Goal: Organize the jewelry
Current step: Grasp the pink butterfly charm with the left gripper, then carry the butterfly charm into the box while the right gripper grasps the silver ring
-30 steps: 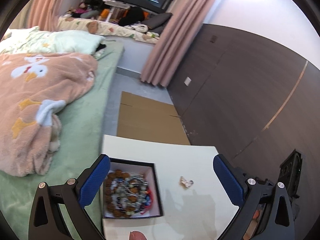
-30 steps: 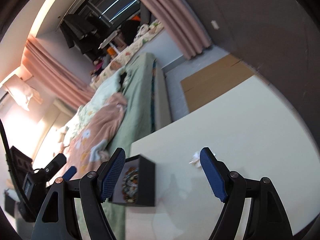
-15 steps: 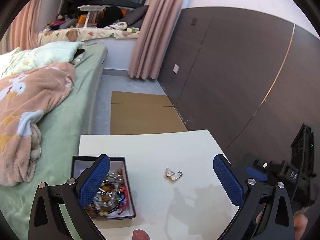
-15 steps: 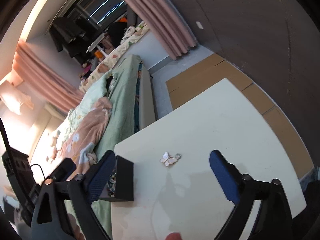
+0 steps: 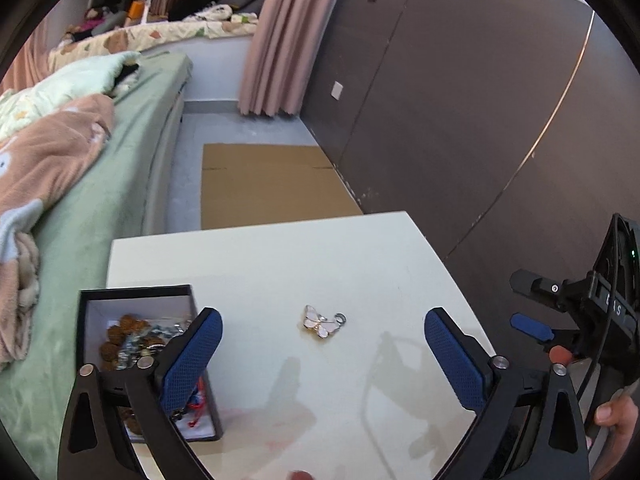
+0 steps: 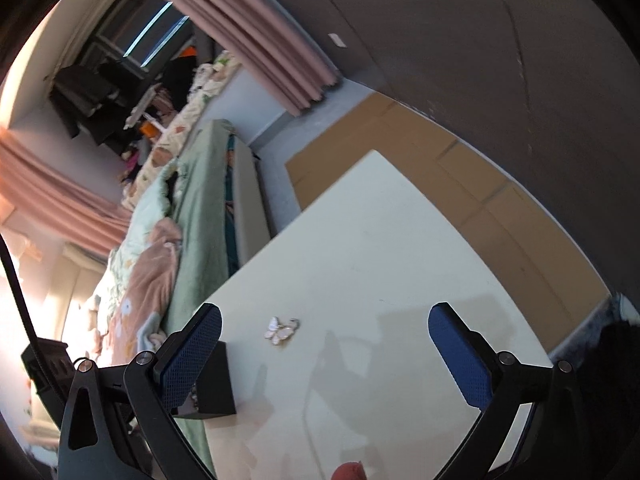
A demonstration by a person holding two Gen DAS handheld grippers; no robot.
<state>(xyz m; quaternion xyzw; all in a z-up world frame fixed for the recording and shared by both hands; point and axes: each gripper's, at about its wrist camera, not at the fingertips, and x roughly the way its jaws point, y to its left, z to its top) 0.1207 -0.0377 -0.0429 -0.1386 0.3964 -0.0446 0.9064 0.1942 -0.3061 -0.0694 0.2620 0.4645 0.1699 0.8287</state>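
A small pink-white butterfly charm (image 5: 322, 322) with a metal ring lies on the white table (image 5: 280, 256). It also shows in the right wrist view (image 6: 282, 330). A black box (image 5: 132, 294) with several beaded bracelets stands at the table's left edge; in the right wrist view the box (image 6: 212, 384) shows its dark side. My left gripper (image 5: 322, 354) is open and empty above the table, the charm just ahead between its fingers. My right gripper (image 6: 324, 354) is open and empty, the charm ahead to its left. The right gripper's body (image 5: 580, 312) shows at the left view's right edge.
A bed (image 5: 100, 184) with a green sheet and a peach blanket (image 5: 44, 160) runs along the table's left side. Flat cardboard (image 5: 268, 184) lies on the floor beyond the table. A dark wall (image 5: 460, 120) stands on the right.
Both grippers have moved and tilted toward the table, so the butterfly charm now sits nearer and more central between each pair of fingers. Both stay open.
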